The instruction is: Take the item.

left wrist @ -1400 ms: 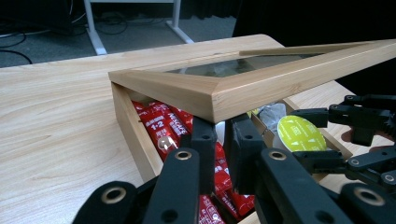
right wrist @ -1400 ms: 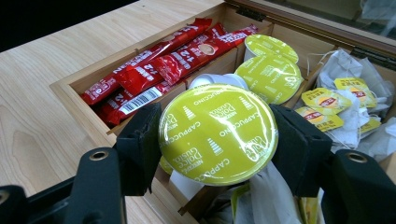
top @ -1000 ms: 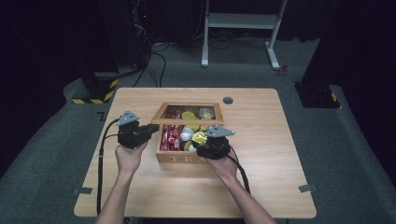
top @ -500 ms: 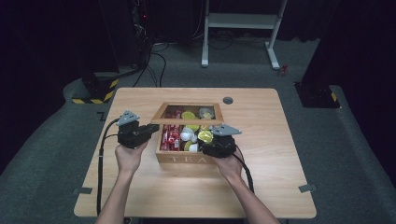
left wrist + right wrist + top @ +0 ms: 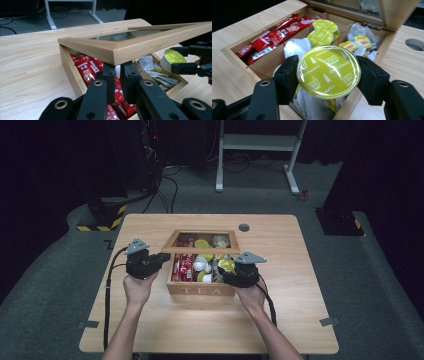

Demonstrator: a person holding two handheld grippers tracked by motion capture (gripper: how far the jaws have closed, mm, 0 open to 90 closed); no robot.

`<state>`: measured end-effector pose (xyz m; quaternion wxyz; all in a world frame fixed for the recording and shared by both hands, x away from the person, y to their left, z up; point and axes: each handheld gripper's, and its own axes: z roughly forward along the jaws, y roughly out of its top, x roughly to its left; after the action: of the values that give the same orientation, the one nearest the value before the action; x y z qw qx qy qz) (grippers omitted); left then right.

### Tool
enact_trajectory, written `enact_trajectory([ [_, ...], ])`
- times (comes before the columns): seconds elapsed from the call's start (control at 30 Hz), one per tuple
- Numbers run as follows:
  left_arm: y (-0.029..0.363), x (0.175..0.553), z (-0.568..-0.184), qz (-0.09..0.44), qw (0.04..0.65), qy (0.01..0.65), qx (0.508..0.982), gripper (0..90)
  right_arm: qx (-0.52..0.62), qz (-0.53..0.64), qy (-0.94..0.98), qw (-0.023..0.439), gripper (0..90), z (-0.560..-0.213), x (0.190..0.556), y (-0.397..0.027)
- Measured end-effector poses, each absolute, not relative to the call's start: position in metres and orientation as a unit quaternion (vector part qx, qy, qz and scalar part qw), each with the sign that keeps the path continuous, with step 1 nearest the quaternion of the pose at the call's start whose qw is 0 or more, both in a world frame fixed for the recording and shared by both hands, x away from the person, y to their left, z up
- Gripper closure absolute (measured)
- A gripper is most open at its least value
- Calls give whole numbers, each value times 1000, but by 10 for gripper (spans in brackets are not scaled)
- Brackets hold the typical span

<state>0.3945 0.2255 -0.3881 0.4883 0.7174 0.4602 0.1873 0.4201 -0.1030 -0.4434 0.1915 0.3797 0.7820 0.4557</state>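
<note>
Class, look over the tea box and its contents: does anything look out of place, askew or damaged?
Nothing looks damaged or spilled. The tea box sits square; its lid is propped part-open over the shut left claw. The right claw grips a green capsule above the compartments.

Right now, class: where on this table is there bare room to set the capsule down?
Bare tabletop lies right of the tea box, up to the table's edge, and in front of it between the person's forearms. Inside the box it is crowded: red sachets, capsules and tea bags fill the compartments.
</note>
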Motion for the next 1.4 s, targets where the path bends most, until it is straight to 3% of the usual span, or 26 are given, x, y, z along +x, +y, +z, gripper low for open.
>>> enact_trajectory([
  [0.77, 221, 396, -388, 188, 487, 453, 723, 824, 422, 450, 760, 207, 382, -441, 428, -150],
  [1.4, 221, 396, -387, 186, 496, 449, 719, 826, 504, 410, 731, 210, 382, -475, 441, -211],
])
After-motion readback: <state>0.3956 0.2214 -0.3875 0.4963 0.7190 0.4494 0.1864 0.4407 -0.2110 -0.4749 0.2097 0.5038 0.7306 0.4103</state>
